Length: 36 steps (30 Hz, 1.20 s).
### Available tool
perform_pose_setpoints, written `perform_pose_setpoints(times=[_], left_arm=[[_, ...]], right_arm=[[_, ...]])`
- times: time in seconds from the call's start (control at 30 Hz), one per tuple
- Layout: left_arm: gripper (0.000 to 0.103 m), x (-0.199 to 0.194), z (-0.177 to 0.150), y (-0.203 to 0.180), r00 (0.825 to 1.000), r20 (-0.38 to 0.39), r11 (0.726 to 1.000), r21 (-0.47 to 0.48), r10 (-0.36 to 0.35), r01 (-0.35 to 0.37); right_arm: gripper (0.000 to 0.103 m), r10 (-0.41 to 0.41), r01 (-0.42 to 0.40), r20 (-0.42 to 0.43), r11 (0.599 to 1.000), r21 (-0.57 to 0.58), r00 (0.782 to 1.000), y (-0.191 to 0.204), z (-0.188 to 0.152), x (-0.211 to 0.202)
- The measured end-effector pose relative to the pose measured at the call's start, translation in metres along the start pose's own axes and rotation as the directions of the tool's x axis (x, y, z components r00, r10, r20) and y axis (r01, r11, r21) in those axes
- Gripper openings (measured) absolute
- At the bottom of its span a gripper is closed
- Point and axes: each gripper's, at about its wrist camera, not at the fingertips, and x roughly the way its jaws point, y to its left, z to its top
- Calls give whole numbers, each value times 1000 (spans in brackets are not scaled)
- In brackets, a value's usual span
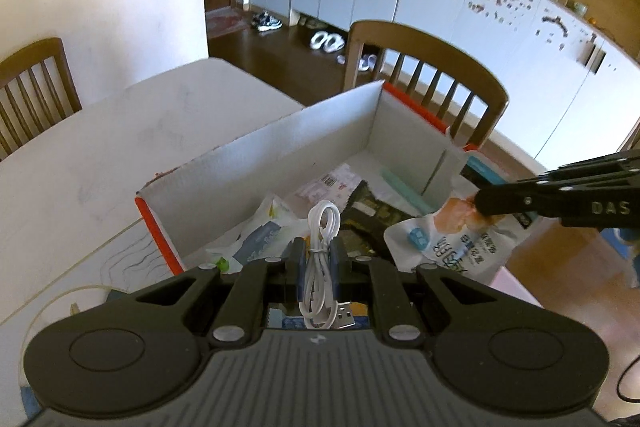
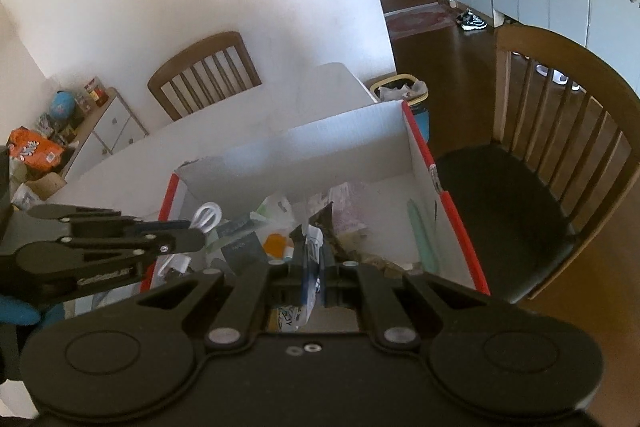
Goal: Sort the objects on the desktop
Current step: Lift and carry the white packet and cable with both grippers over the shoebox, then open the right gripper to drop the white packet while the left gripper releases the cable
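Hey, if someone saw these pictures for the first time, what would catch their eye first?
Probably the left tool shut on a bundled white USB cable, held over the open box with red edges on the white table. Beside it, the right tool grips a snack packet above the same cluttered box.

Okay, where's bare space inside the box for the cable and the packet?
The box floor is bare at the far end, beside the mint strip and below the far wall. The near half is crowded with packets and wrappers.

White table; on it an open, red-edged cardboard box of packets
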Motion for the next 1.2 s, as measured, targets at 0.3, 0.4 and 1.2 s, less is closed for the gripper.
perform_pose_setpoints(times=[0.3, 0.4, 1.2], left_arm=[[11, 29, 9, -4, 999, -50, 999, 48, 8, -5], [11, 38, 10, -4, 997, -71, 998, 56, 9, -5], [11, 87, 9, -3, 973, -229, 995, 95, 9, 13]], right_arm=[[5, 0, -4, -47, 995, -96, 999, 7, -6, 21], [5, 1, -8, -59, 993, -122, 998, 9, -10, 26], [25, 17, -32, -95, 986, -166, 995, 3, -13, 33]])
